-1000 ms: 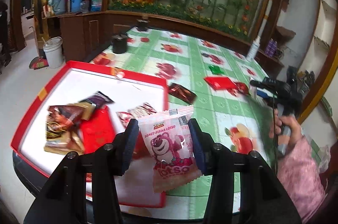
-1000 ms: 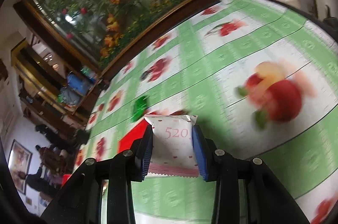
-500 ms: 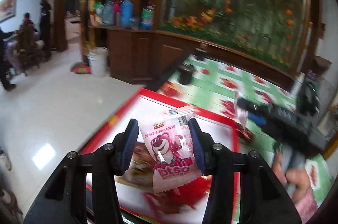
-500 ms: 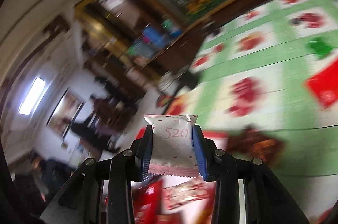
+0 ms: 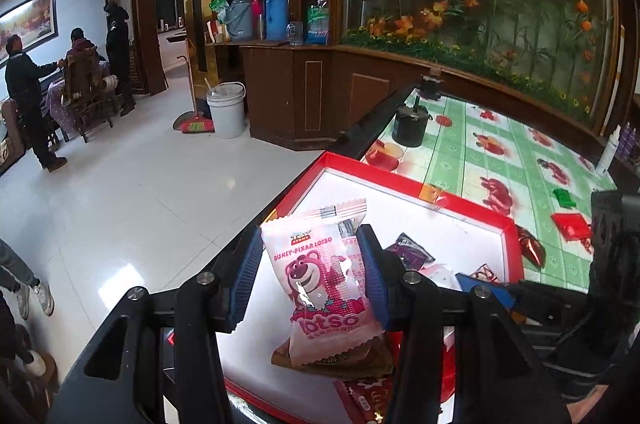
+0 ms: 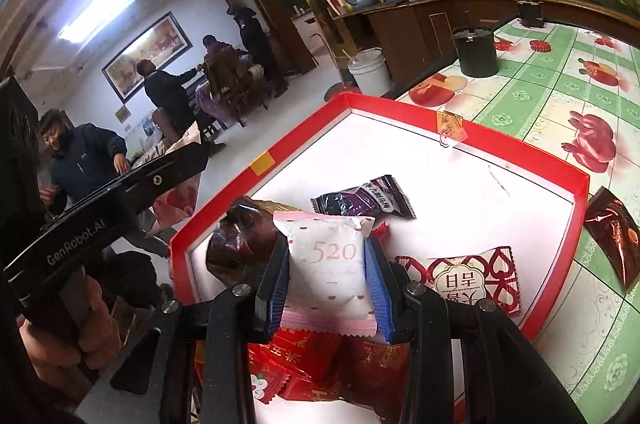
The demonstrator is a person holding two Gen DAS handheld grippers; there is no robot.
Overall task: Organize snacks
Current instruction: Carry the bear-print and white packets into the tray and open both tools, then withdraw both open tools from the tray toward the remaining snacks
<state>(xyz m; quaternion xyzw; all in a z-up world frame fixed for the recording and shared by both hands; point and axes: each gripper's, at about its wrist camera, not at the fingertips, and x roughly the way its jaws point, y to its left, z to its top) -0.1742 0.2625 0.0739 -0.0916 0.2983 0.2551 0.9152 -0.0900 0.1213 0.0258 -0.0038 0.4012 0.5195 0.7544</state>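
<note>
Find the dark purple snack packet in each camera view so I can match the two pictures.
Left wrist view: the dark purple snack packet lies in the red tray, just right of the left gripper.
Right wrist view: the packet lies mid-tray, just above the right gripper.
Shared landmark: the black pot on the tablecloth beyond the tray.

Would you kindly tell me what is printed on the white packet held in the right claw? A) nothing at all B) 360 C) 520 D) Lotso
C: in the right wrist view the right claw is shut on the white packet, whose face reads "520" in pink; the Lotso bear packet is the one in the left claw.
</note>
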